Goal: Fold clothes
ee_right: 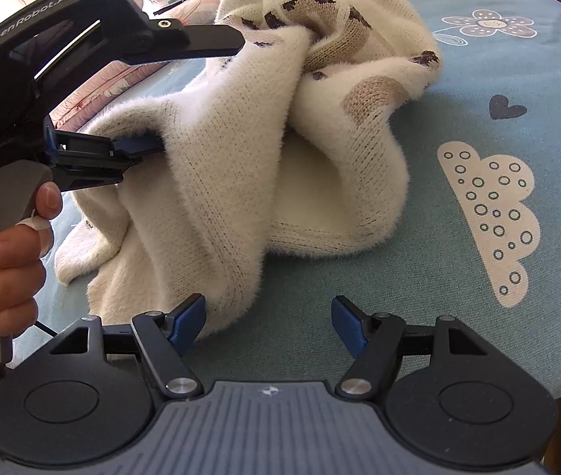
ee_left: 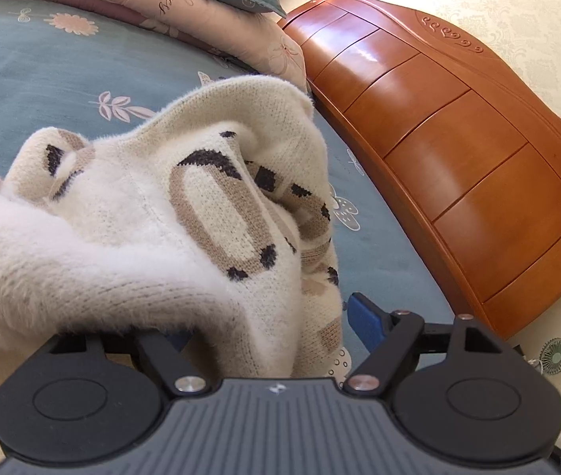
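The left gripper (ee_right: 197,91) stands with its jaws well apart, and a thick fold of the cream sweater (ee_right: 240,150) fills the space between its fingers; the knit seems to hang from them, but I cannot tell if the pads really press on it or if it only drapes over one finger. In its own view the sweater covers one finger completely and only the blue pad (ee_left: 365,322) of the other is visible. The right gripper (ee_right: 268,326) is wide and holds nothing: its one blue pad (ee_right: 189,322) just touches the lowest edge of the sweater, and between its fingers there is only the blue bed sheet (ee_right: 478,91). The sweater is in front of this gripper and to the side of the person's hand (ee_right: 7,261), bunched in a heap on the bed, partly raised, so I judge the folding has hardly begun. The risk, as I see it, is that the fluffy and heavy knit slides out of so loose a hold and falls back into the heap. Also, if the right gripper closes where it is now, it may catch only the fuzzy edge, or the sheet under it, and then a pull would drag the sheet and twist the sweater instead of spreading it flat.
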